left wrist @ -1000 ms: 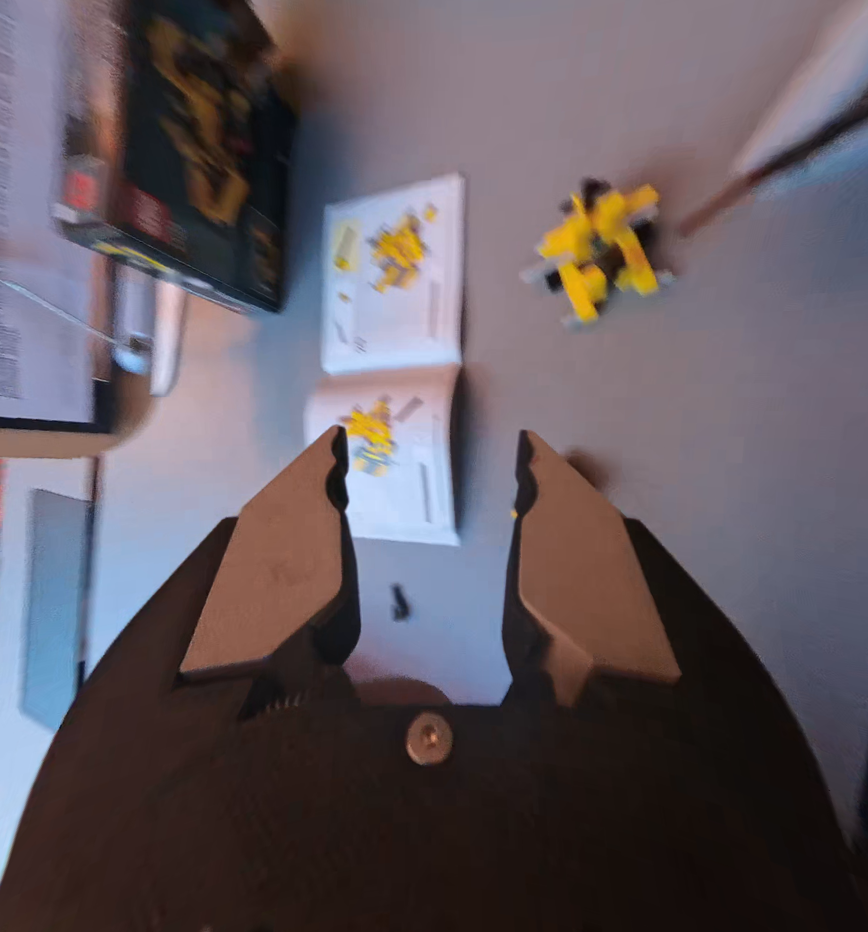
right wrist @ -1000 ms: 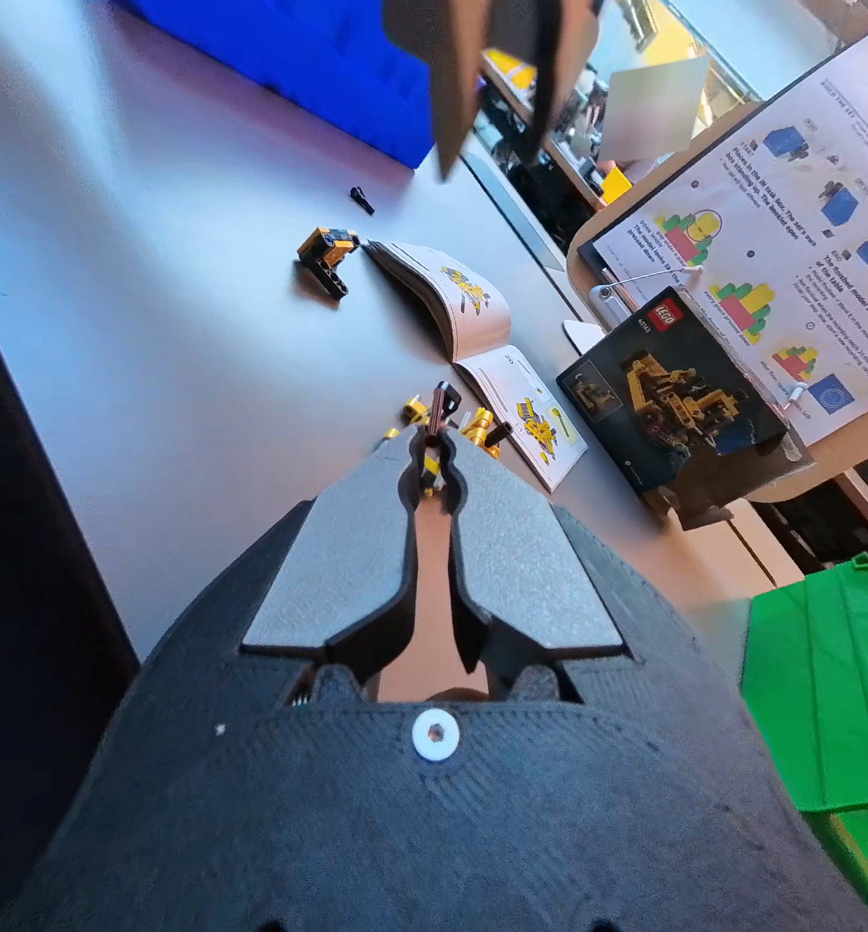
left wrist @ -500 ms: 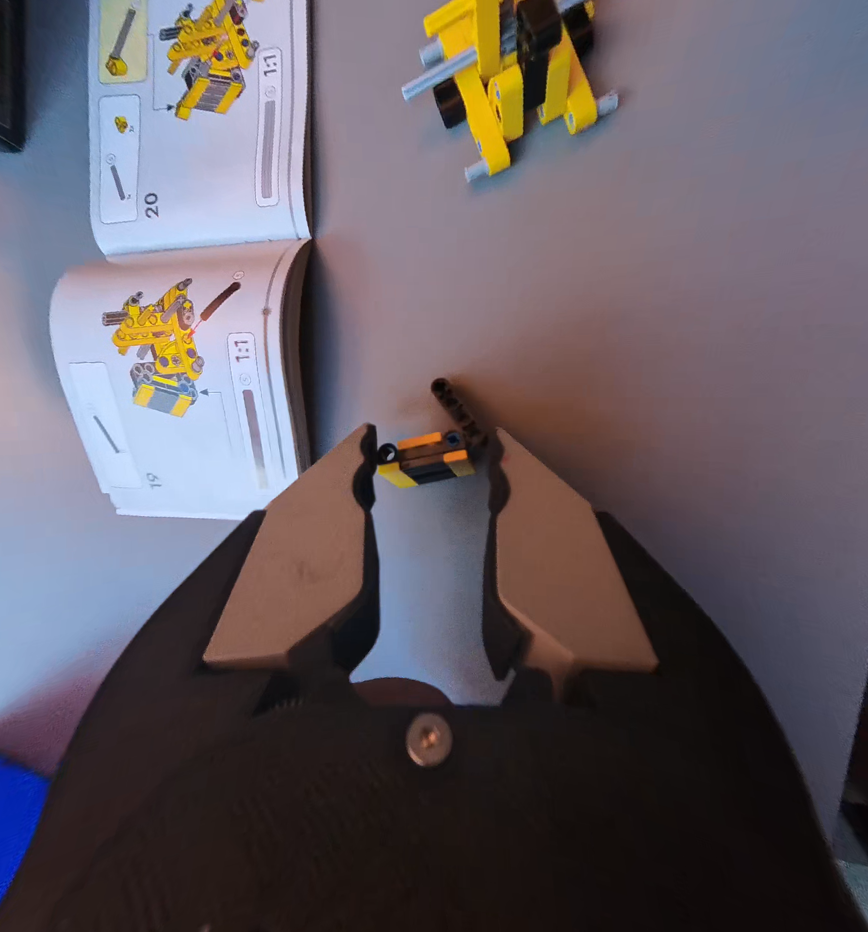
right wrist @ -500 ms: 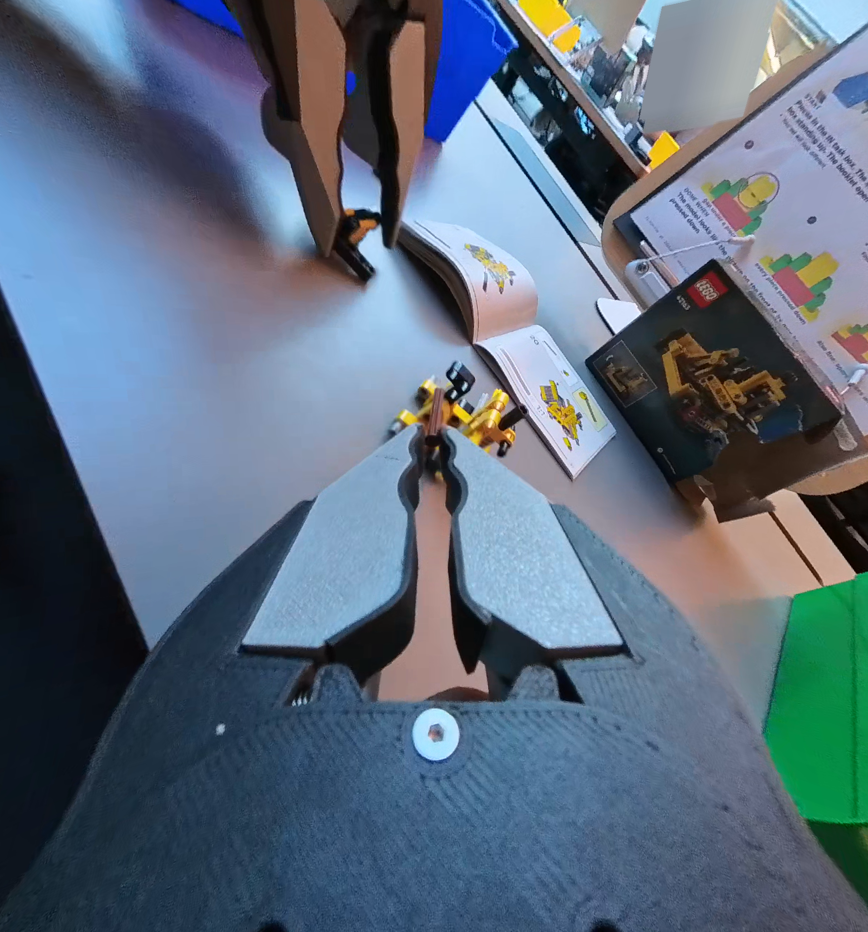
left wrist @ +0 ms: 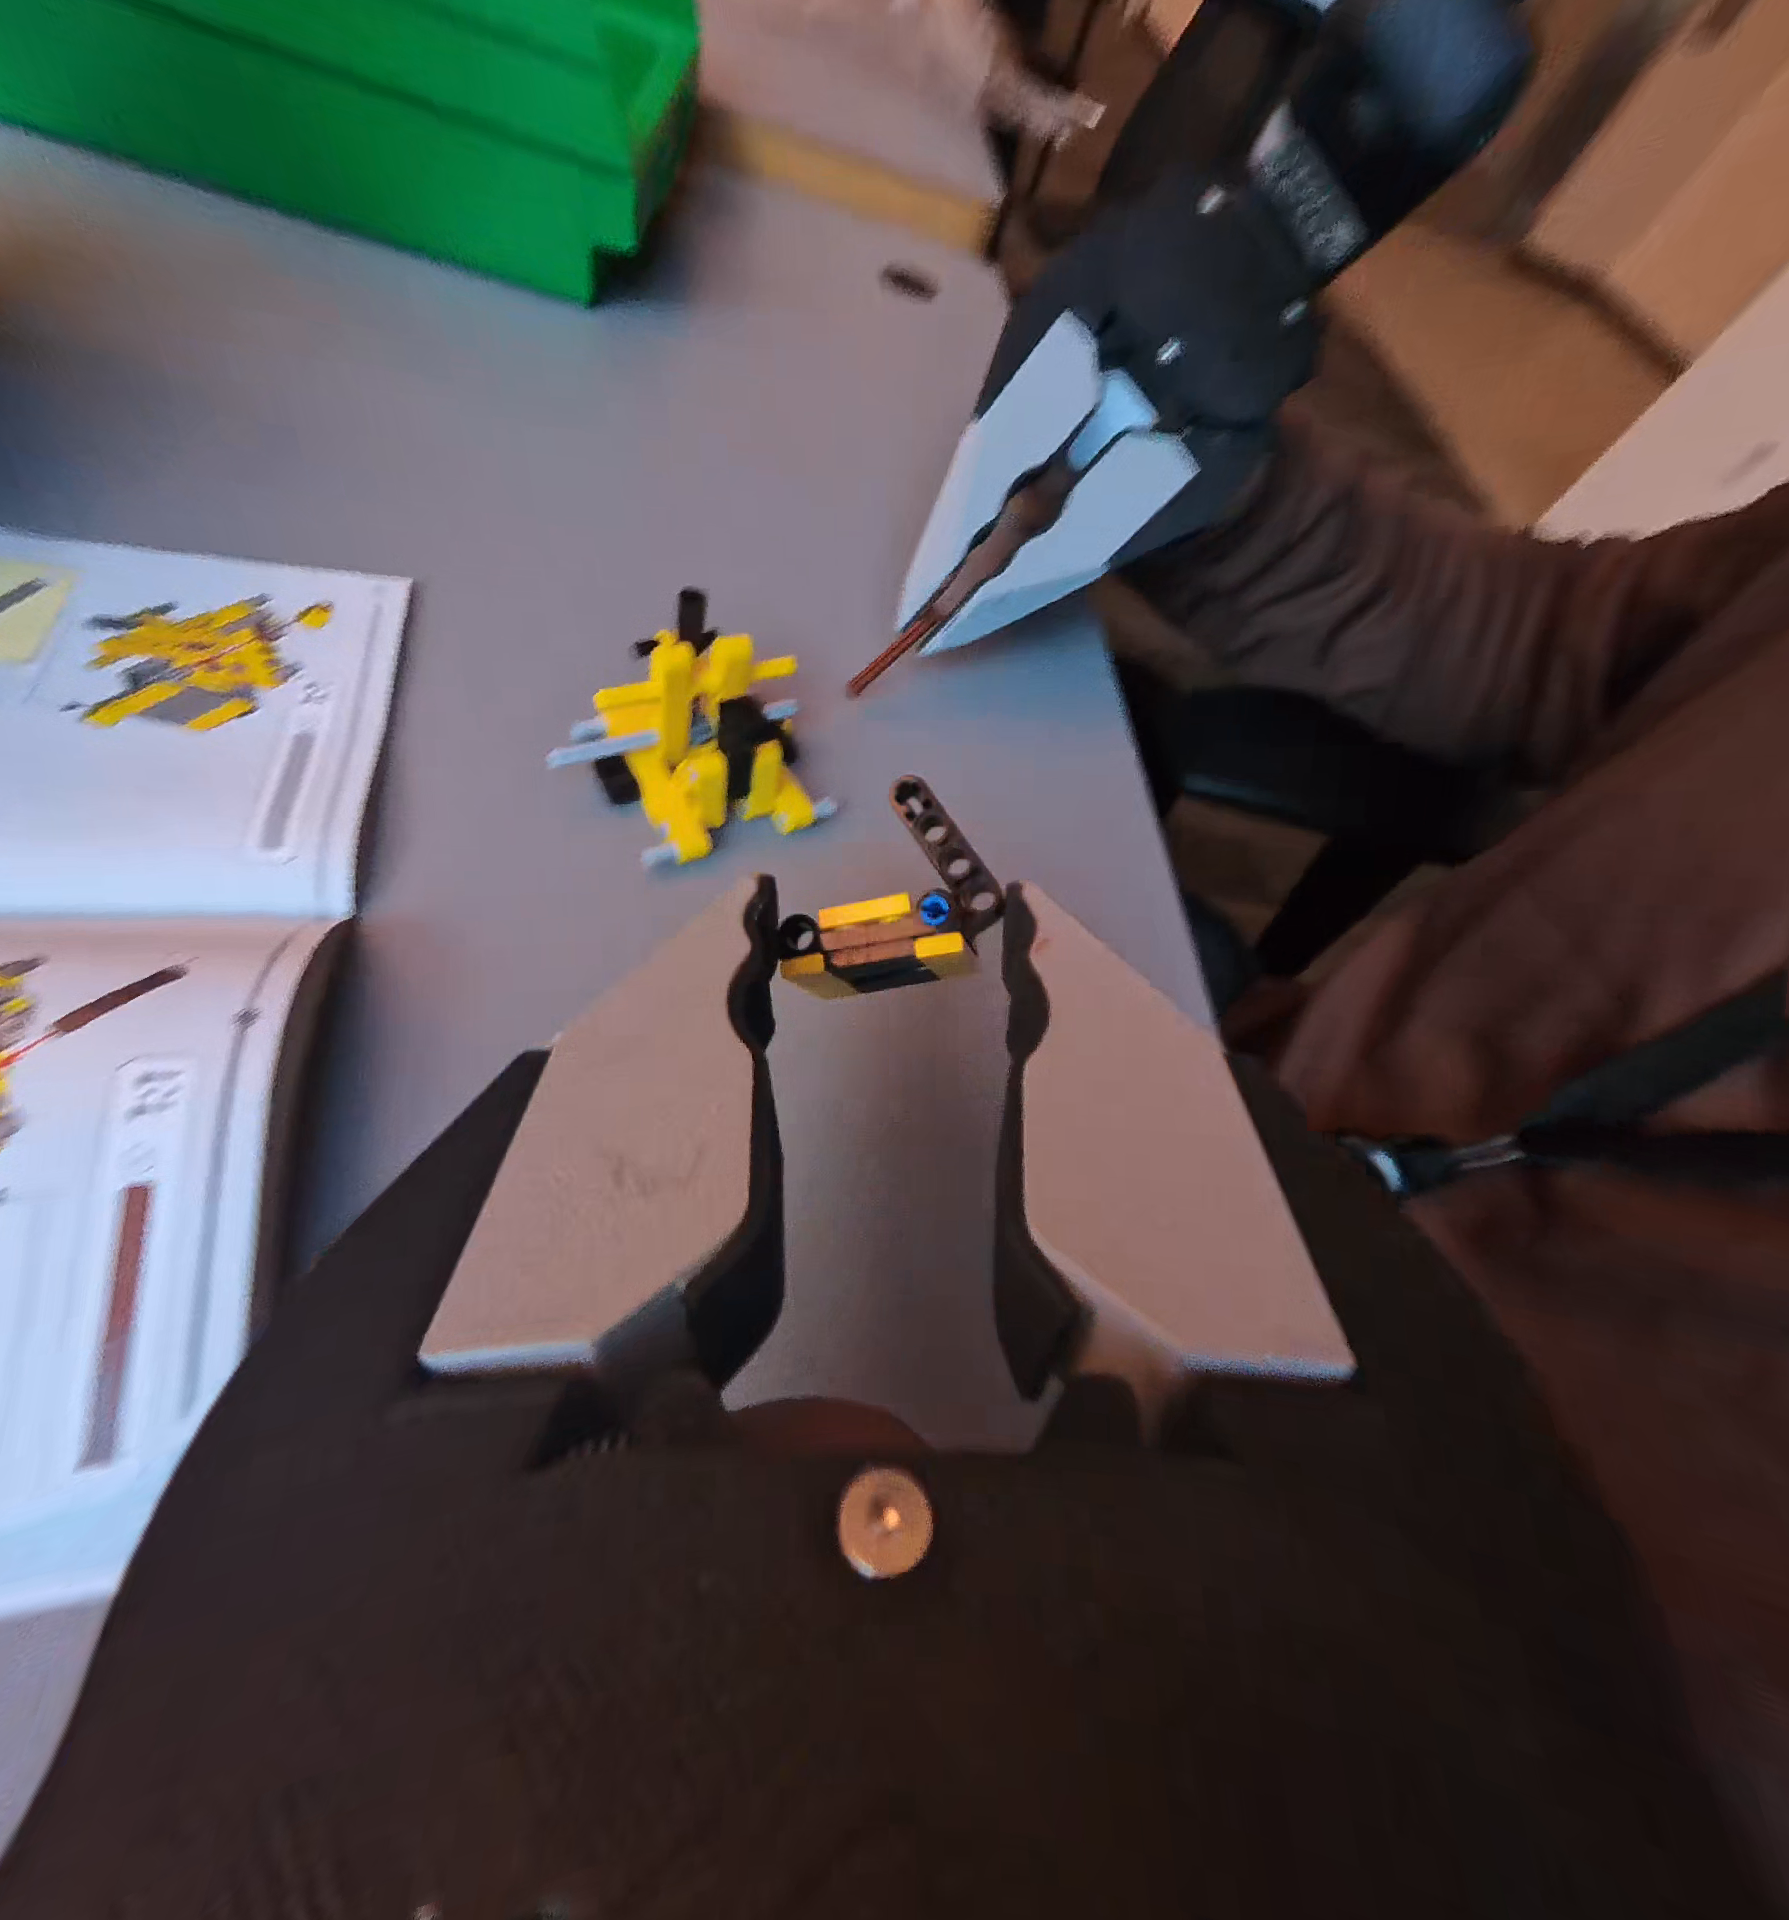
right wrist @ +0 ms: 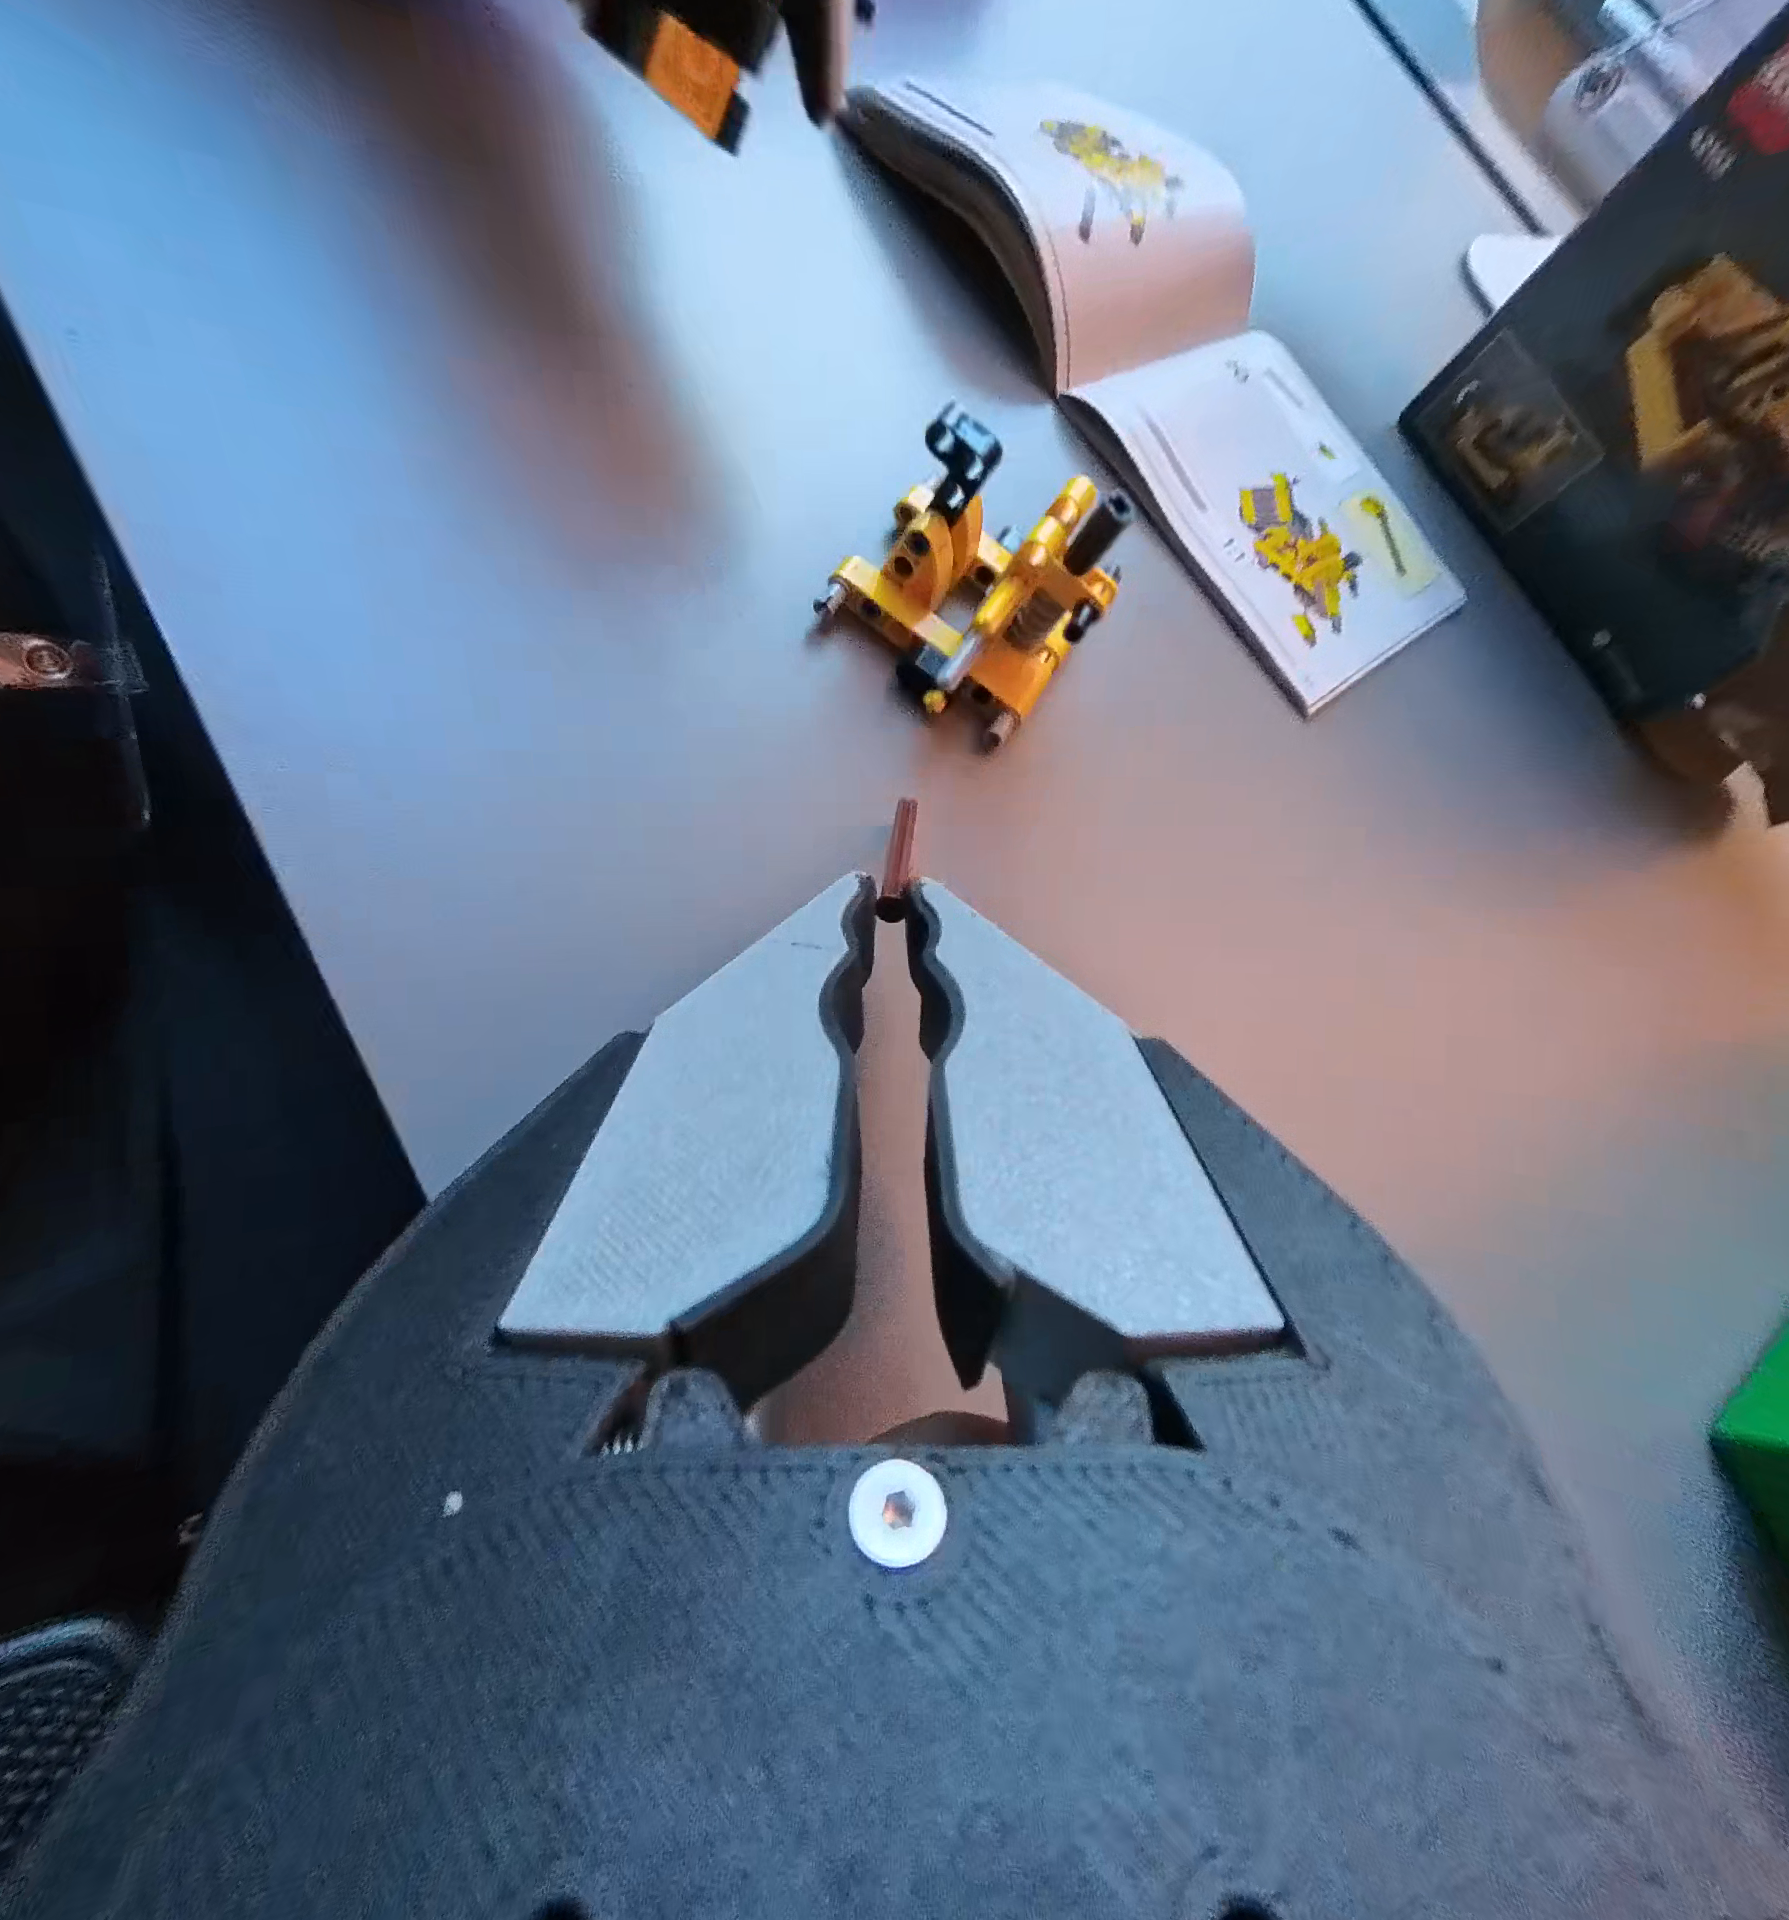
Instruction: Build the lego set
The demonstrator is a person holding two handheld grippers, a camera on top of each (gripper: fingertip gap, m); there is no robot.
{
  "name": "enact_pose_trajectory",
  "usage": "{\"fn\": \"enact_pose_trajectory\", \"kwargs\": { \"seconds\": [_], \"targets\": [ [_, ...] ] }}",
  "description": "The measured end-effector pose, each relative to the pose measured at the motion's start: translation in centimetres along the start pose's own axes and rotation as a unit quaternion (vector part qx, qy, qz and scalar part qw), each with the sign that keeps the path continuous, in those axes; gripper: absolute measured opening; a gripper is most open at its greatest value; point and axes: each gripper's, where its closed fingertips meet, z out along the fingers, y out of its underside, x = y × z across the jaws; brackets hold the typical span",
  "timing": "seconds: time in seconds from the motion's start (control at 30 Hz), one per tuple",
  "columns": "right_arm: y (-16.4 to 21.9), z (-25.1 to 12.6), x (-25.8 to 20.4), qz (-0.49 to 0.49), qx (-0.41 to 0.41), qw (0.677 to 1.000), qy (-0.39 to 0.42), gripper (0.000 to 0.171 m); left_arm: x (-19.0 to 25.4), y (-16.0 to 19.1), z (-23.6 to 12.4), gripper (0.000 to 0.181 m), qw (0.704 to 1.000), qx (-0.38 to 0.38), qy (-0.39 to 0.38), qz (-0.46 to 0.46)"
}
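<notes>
The left gripper (left wrist: 882, 940) holds a small yellow-and-black block (left wrist: 877, 951) between its tips, fingers (left wrist: 651, 1122) set about the block's width apart and closed onto its two ends. A black holed beam (left wrist: 947, 847) is pinned to the block's right end and slants up and away from it. The block is lifted off the grey surface (left wrist: 454, 436).

The right gripper (right wrist: 895, 896) has its fingers (right wrist: 1066, 1122) nearly together, with only a narrow slit between them, and pinches a thin brown axle (right wrist: 900, 842) at the very tips. The axle sticks out forward, pointing toward the model (right wrist: 973, 592).

The model, a yellow frame with black pieces and grey axles poking from its sides, sits on the surface just past both grippers; in the left wrist view it lies beyond the held block and a little to the left (left wrist: 692, 743). In that view the right gripper (left wrist: 916, 634) comes in from the right, its axle (left wrist: 885, 665) tip near the model but apart from it.

An open booklet (right wrist: 1160, 343) lies flat beside the model, on its far side in the right wrist view and to the left in the left wrist view (left wrist: 142, 790). Past the booklet in the right wrist view stands a dark box (right wrist: 1648, 468) with a yellow machine pictured on it. A green bin (left wrist: 350, 125) rests at the far end of the surface in the left wrist view. A person's brown sleeve (left wrist: 1492, 623) shows at the right edge, off the surface.
</notes>
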Motion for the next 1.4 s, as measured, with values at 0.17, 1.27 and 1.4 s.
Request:
{"fn": "enact_pose_trajectory", "kwargs": {
  "seconds": [0.17,1.27,1.4],
  "targets": [
    [0.8,0.5,0.0,0.01,-0.029,0.999,-0.014,0.012,1.8,-1.1,1.0,0.041,0.996,0.06,0.067,-0.015],
    [-14.4,-0.4,-6.2,0.087,0.269,0.939,-0.197,0.019,6.1,-3.5,1.0,0.041,0.977,0.166,0.136,-0.005],
    [-14.2,0.3,-5.6,0.127,0.265,0.931,-0.219,0.017,5.1,-3.3,0.9,0.04,0.98,0.162,0.113,-0.021]
  ]
}}
